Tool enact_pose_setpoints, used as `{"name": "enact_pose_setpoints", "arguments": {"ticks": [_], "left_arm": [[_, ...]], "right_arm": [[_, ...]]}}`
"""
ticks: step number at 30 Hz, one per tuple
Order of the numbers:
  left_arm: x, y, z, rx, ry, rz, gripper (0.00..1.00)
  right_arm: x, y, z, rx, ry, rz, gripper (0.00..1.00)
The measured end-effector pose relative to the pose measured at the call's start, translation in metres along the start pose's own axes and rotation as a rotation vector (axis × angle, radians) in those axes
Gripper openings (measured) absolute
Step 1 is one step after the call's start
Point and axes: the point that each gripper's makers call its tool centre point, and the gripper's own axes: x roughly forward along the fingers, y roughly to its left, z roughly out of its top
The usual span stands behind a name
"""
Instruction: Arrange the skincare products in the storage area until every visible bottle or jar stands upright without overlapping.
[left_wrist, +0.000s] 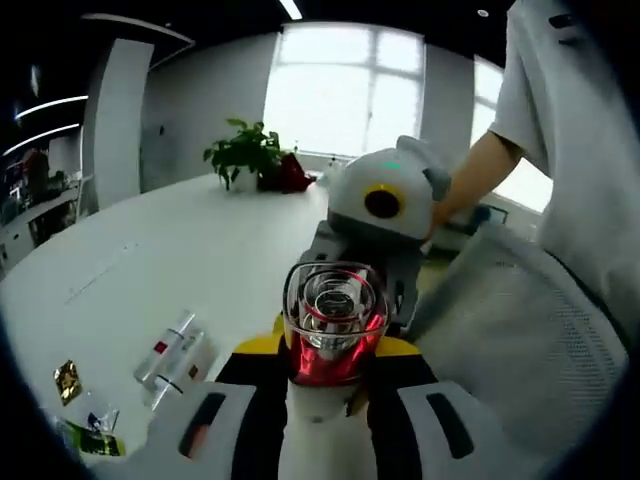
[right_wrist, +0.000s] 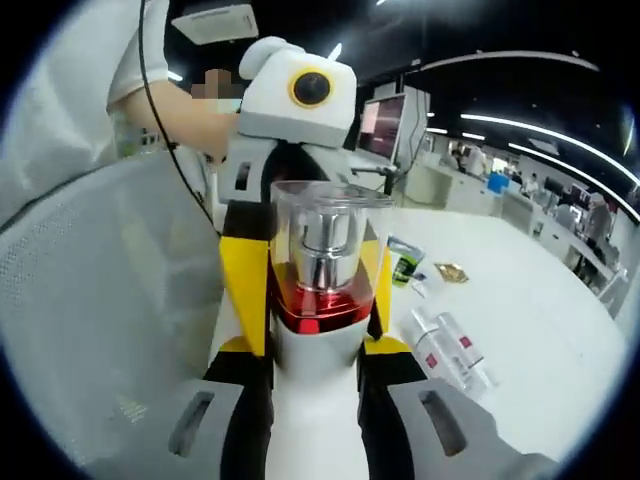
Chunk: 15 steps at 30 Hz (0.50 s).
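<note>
You hold one bottle (left_wrist: 335, 330) between your two grippers: a red-bodied bottle with a clear cap and a silver collar inside it, raised above the white table (left_wrist: 200, 250) near its edge. In the left gripper view your left gripper (left_wrist: 330, 400) rises from the bottom with its jaws closed against the bottle's white lower part, and the clear cap points toward the lens. Facing it from the far side is your right gripper (left_wrist: 370, 250), white with yellow and black jaw faces, and it meets the same bottle. In the right gripper view the bottle (right_wrist: 322, 270) stands upright between the jaws of the right gripper (right_wrist: 315, 350), clamped at the white base, with the left gripper (right_wrist: 300, 230) pressed in from behind. So both claws are closed on this one bottle, each narrowed to the width of its body. On the table lie two clear tubes with red labels (left_wrist: 175, 355), on their sides and touching one another; the right gripper view shows the same pair (right_wrist: 450, 355) just beside the grippers. Near them sit a green sachet (right_wrist: 404, 262) and a small gold packet (right_wrist: 450, 271). A potted plant (left_wrist: 243, 152) stands at the table's far side, and a grey mesh chair back (left_wrist: 520, 330) is beside you.
</note>
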Motion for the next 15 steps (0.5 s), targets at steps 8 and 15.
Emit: {"name": "enact_pose_setpoints", "arguments": {"ticks": [8, 15], "left_arm": [[0.011, 0.004, -0.001, 0.017, 0.028, -0.012, 0.25], [0.024, 0.01, 0.005, 0.029, 0.012, -0.028, 0.25]], "right_arm": [[-0.006, -0.008, -0.011, 0.003, 0.002, -0.03, 0.31], [-0.017, -0.017, -0.018, -0.007, 0.004, -0.073, 0.31]]}}
